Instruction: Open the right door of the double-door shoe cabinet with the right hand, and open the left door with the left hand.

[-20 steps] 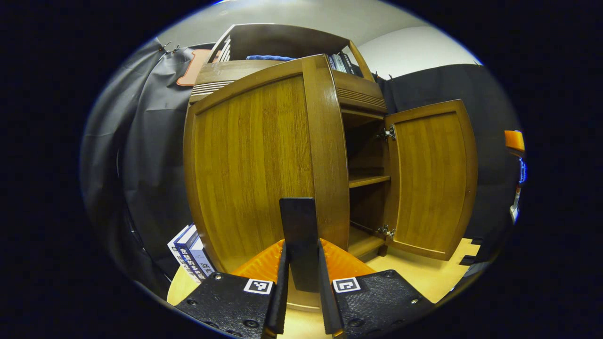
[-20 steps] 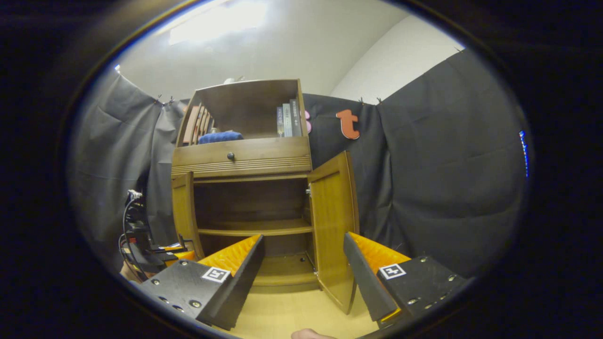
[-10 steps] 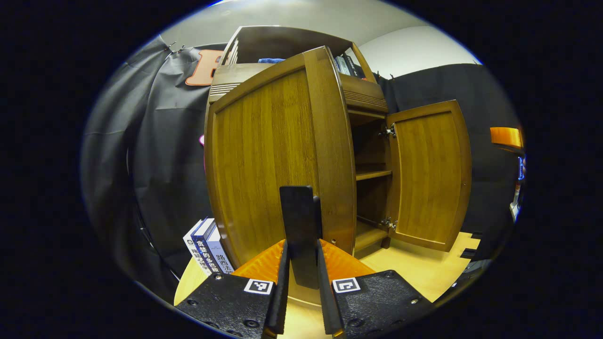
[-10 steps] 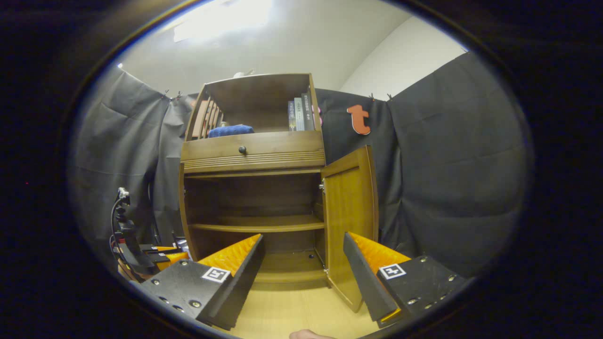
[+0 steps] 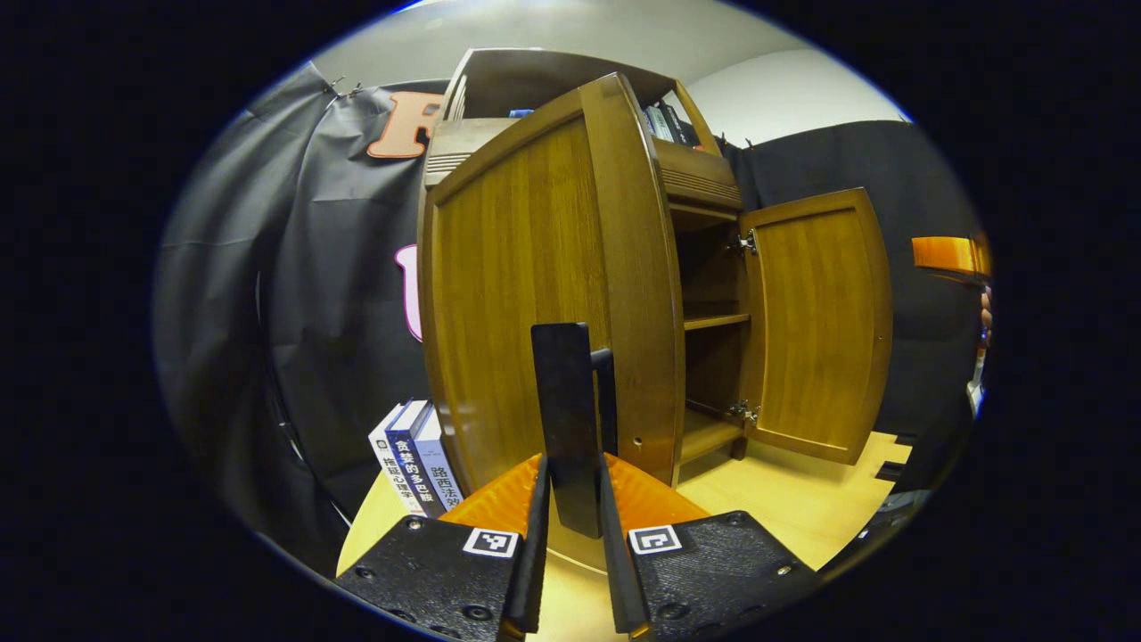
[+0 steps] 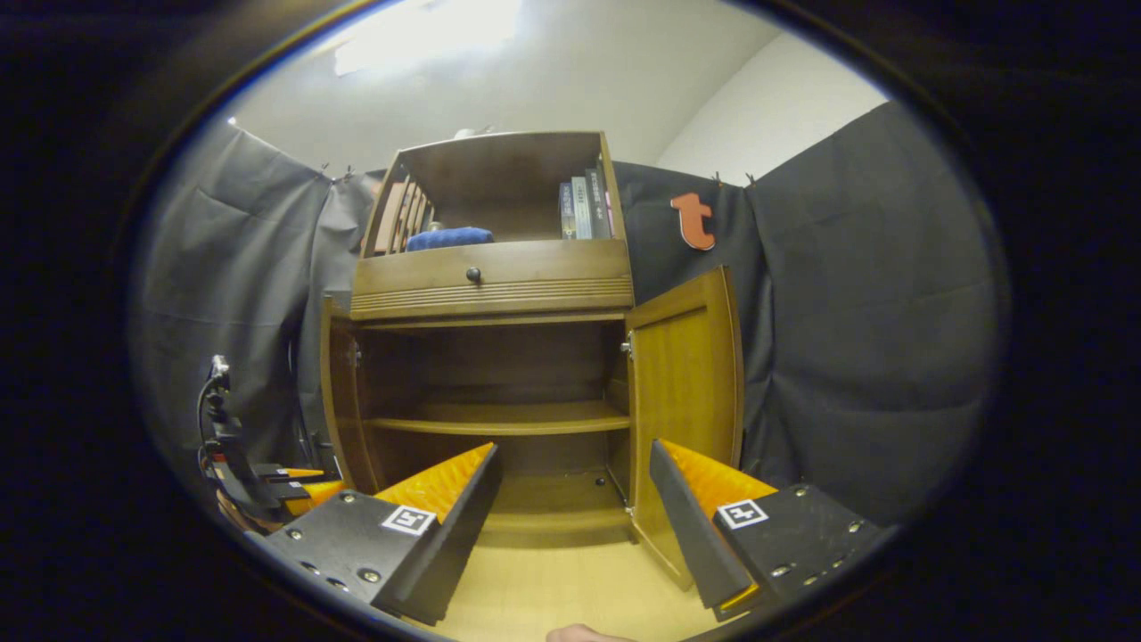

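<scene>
The brown wooden shoe cabinet (image 6: 492, 285) stands with both doors swung out. In the left gripper view, the left door (image 5: 526, 294) is close in front, and my left gripper (image 5: 572, 468) is shut on its black upright handle (image 5: 566, 392). The right door (image 5: 816, 321) stands wide open farther off. In the right gripper view, the right door (image 6: 686, 383) is open beside bare shelves, and the left door (image 6: 337, 392) shows nearly edge-on. My right gripper (image 6: 570, 499) hangs open in front of the cabinet, holding nothing. The left gripper (image 6: 285, 486) shows low at the left.
Several books (image 5: 414, 459) stand on the floor left of the cabinet. On the top shelf are more books (image 6: 584, 209) and a blue cloth (image 6: 450, 238), above a drawer with a dark knob (image 6: 473, 274). The light wooden floor (image 6: 553, 580) runs in front, with black cloth walls behind.
The left door has swung farther open with my left gripper still shut on its handle. In the right gripper view it has turned nearly edge-on. The right gripper stays open.
</scene>
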